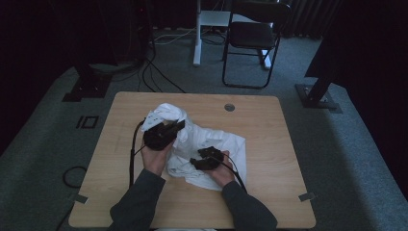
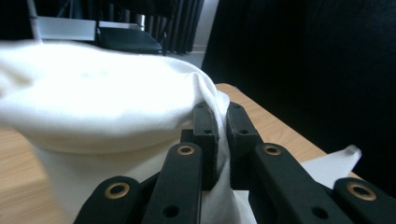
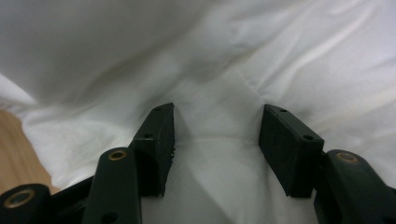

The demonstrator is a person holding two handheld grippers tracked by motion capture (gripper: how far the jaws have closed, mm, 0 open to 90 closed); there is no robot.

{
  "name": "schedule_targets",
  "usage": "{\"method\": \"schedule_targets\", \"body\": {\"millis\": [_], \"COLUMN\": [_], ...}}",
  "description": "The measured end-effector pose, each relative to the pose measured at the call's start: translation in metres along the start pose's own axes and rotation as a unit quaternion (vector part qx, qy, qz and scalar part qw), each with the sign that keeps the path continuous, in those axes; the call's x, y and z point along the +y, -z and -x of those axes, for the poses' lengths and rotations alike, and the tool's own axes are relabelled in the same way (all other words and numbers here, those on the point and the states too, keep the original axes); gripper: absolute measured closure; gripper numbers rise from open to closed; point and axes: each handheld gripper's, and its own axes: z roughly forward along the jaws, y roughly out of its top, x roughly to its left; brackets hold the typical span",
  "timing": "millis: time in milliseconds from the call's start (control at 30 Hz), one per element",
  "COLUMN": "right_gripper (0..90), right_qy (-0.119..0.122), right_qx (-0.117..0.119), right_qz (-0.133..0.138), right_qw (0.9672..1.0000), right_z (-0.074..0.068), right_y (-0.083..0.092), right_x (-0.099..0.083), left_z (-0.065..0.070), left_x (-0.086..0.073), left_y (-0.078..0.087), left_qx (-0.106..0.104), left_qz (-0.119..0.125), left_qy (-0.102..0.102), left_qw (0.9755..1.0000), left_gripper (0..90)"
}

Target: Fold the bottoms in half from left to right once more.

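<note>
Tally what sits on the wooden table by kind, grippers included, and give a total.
Crumpled white cloth garment: 1
Black two-jaw grippers: 2, the left gripper clamped on the garment, the right gripper open over it
Total: 3

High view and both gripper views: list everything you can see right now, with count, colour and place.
white cloth: one, white, crumpled mid-table, part lifted
table: one, light wood, centre of the high view
hole in the tabletop: one, grey, far edge
chair: one, black, beyond the table
cables: several, black, on the grey floor
tape strips: two, grey, near table corners
left gripper: one, black, jaws shut on the white cloth
right gripper: one, black, jaws apart over the cloth
sleeves: two, dark grey, bottom edge
</note>
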Motion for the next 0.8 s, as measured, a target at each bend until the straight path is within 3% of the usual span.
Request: {"method": "schedule_targets", "body": {"millis": [100,167,200,267,333,433,500,633,733,800], "right_gripper": [42.4,40.7,41.2,42.2,42.0,41.1,42.0,42.2,39.2,38.4], "right_qy": [0.033,0.033,0.028,0.018,0.009,0.009,-0.001,0.003,0.012,0.016], "right_qx": [0.024,0.033,0.026,-0.013,-0.051,-0.068,-0.059,-0.052,-0.026,0.005], "right_qz": [-0.008,0.018,0.033,0.043,0.020,-0.050,-0.032,-0.026,-0.017,-0.005], "right_qw": [0.9991,0.9988,0.9987,0.9988,0.9984,0.9964,0.9977,0.9983,0.9995,0.9999], "right_z": [-0.006,-0.001,0.003,0.012,0.026,0.032,0.028,0.024,0.021,0.024], "right_y": [-0.006,0.009,0.021,0.041,0.054,0.040,0.031,0.021,0.011,0.019], "right_x": [0.012,0.012,0.009,0.001,-0.013,-0.029,-0.030,-0.023,-0.016,-0.017], "left_z": [0.005,0.006,0.006,0.005,0.005,0.011,0.017,0.029,0.032,0.034], "left_x": [-0.001,-0.002,-0.002,-0.002,-0.002,-0.001,0.000,0.001,-0.001,-0.004], "left_y": [-0.006,-0.005,-0.005,-0.004,-0.005,-0.009,-0.012,-0.019,-0.024,-0.027], "left_qx": [-0.002,-0.004,-0.003,-0.003,-0.005,-0.014,-0.020,-0.033,-0.035,-0.034], "left_qz": [-0.008,-0.009,-0.011,-0.014,-0.012,-0.011,-0.012,-0.016,-0.023,-0.032], "left_qy": [-0.009,-0.015,-0.017,-0.017,-0.013,-0.012,-0.018,-0.030,-0.032,-0.043], "left_qw": [0.9999,0.9998,0.9998,0.9998,0.9998,0.9998,0.9996,0.9989,0.9986,0.9980], "left_gripper": [85.5,85.5,85.5,85.5,85.5,85.5,85.5,85.5,85.5,85.4]}}
